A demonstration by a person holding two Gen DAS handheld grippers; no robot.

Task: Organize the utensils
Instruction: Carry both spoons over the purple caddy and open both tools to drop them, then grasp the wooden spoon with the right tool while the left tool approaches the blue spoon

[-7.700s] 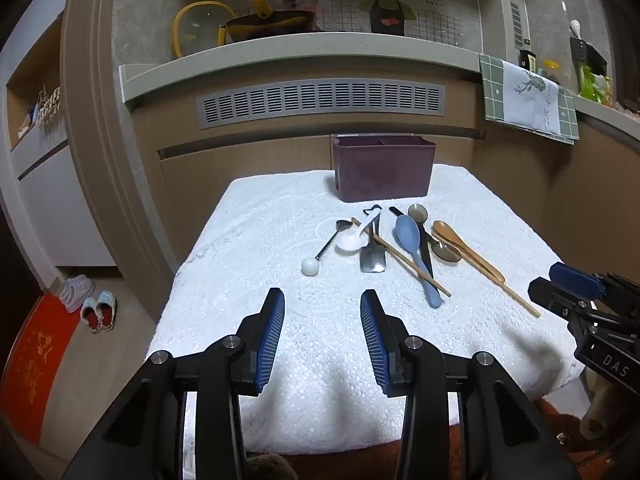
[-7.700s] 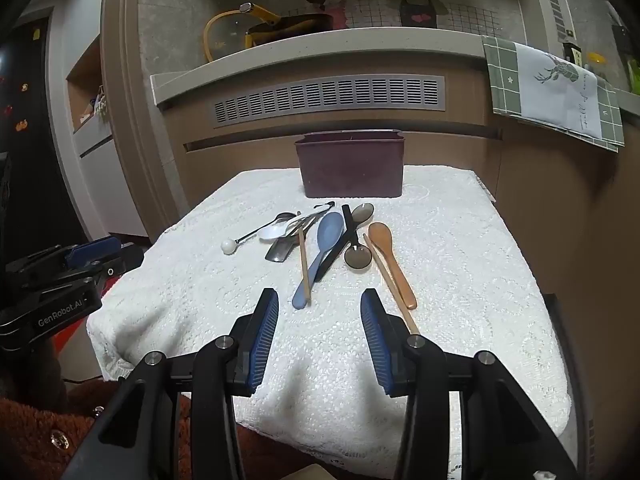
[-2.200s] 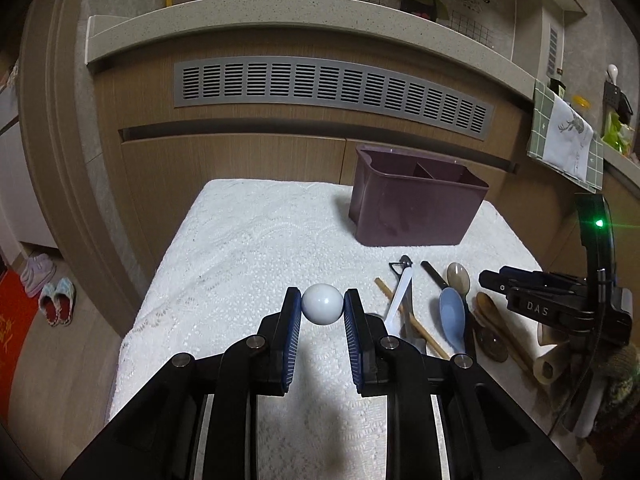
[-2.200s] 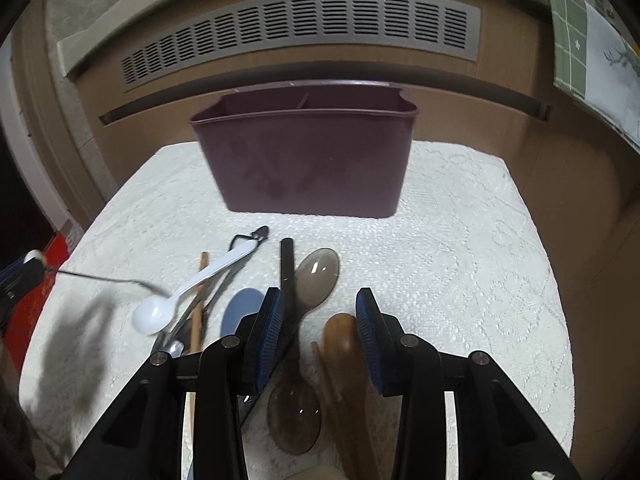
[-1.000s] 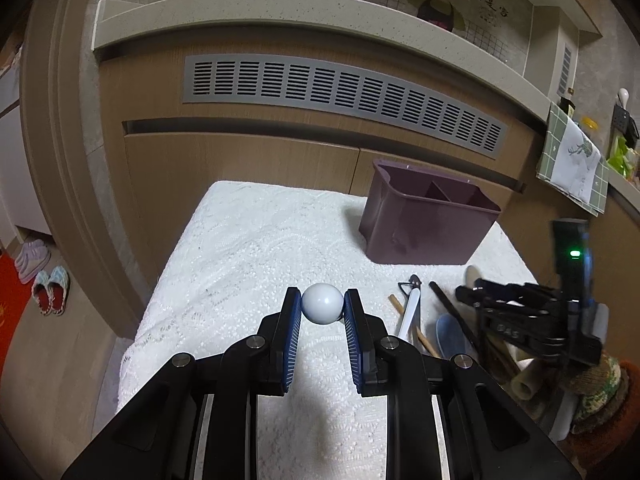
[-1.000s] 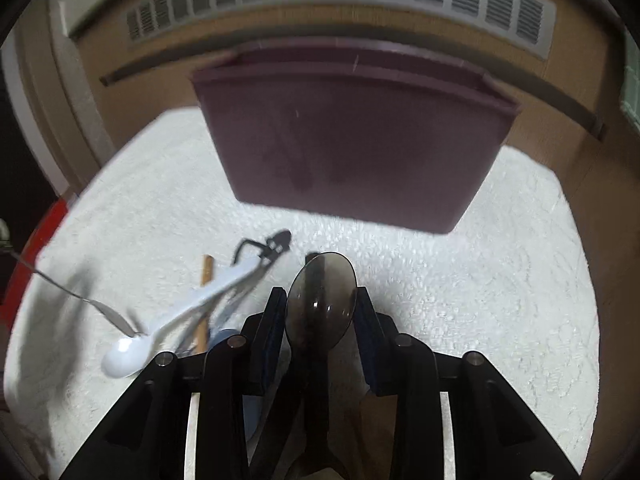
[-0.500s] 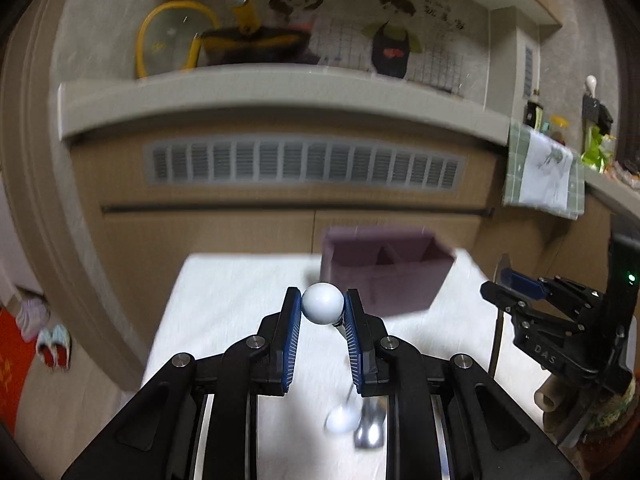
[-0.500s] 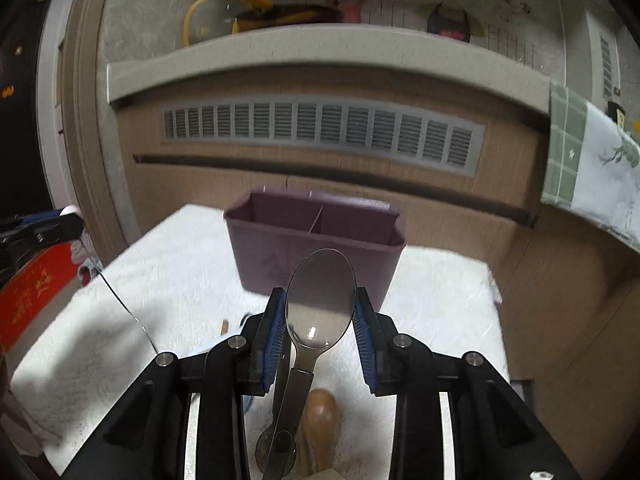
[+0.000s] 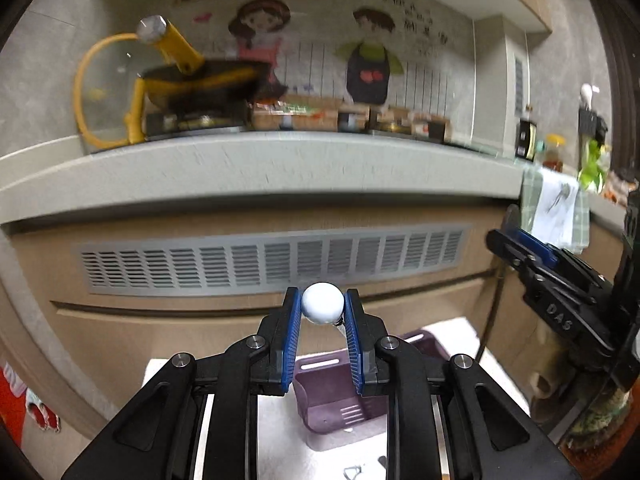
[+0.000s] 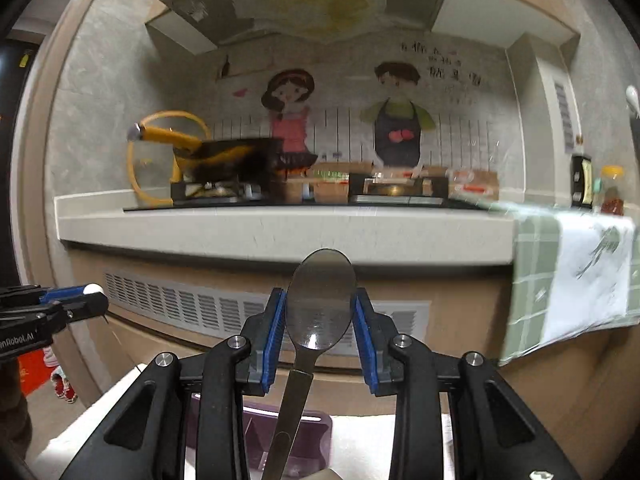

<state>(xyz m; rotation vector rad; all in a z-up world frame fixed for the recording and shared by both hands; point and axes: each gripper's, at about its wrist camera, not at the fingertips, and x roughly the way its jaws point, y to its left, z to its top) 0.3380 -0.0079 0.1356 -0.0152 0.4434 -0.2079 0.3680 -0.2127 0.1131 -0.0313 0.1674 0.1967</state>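
Observation:
My left gripper (image 9: pixel 322 300) is shut on the white ball (image 9: pixel 322 309) at the end of a thin metal spoon, whose stem drops out of sight behind the fingers. It hangs above the purple utensil box (image 9: pixel 340 400) on the white cloth (image 9: pixel 276 420). My right gripper (image 10: pixel 320 300) is shut on the bowl of a steel spoon (image 10: pixel 308 344), with the handle hanging down over the purple utensil box (image 10: pixel 296 436). In the left wrist view the right gripper (image 9: pixel 508 236) is raised at the right. In the right wrist view the left gripper (image 10: pixel 86 300) is at the left edge.
A vent grille (image 9: pixel 272 260) and a stone counter ledge (image 9: pixel 260 172) rise straight behind the table. A pan (image 10: pixel 236 156) sits on the stove there. A green-and-white towel (image 10: pixel 580 272) hangs at the right. A peeler tip (image 9: pixel 352 472) lies on the cloth.
Both grippers have risen with their spoons. The table and the utensils on it have dropped out of view, and the purple box now sits at the bottom of both views.

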